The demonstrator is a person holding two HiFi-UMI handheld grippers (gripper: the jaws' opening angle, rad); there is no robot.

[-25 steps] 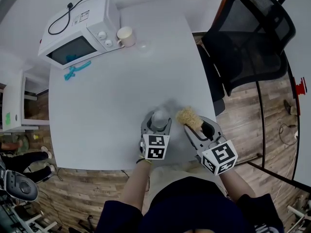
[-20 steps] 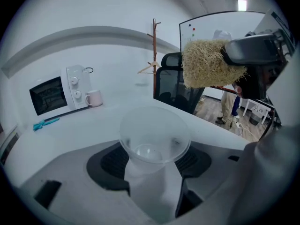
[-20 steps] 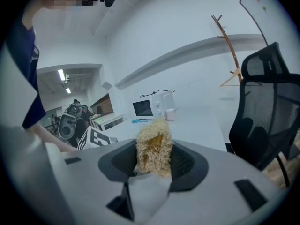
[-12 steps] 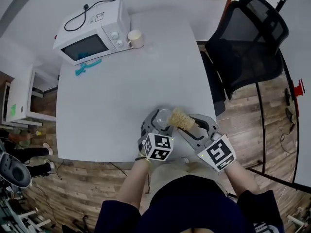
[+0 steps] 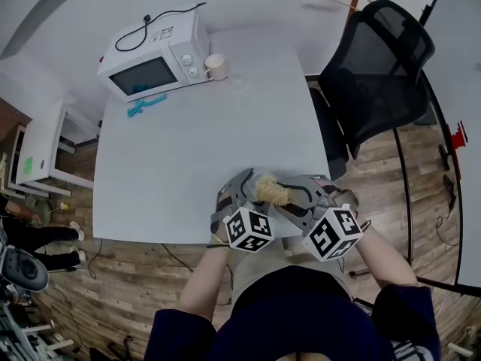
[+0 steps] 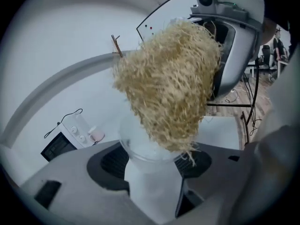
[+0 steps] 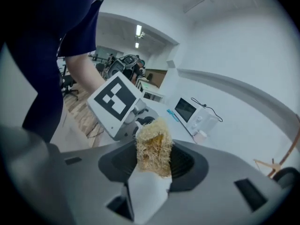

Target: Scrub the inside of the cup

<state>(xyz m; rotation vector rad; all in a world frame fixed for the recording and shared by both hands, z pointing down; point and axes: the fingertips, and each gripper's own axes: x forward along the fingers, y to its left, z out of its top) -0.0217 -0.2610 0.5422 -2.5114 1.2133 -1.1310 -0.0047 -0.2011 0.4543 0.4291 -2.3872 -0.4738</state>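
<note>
Gripping the clear cup [image 6: 147,182] btw. its jaws, your left gripper [image 5: 239,190] meets the right gripper [image 5: 301,198], which clamps a straw-coloured scrubber [image 6: 168,88]; the scrubber tip is at the cup's mouth. Both are over the table [image 5: 195,141] near edge; microwave [image 5: 154,66] & mug [image 5: 216,66] are at the far side.

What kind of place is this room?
Probably an office break area or a workroom rather than a home kitchen. A plain white table carries a microwave, and a black office chair stands beside it.
</note>
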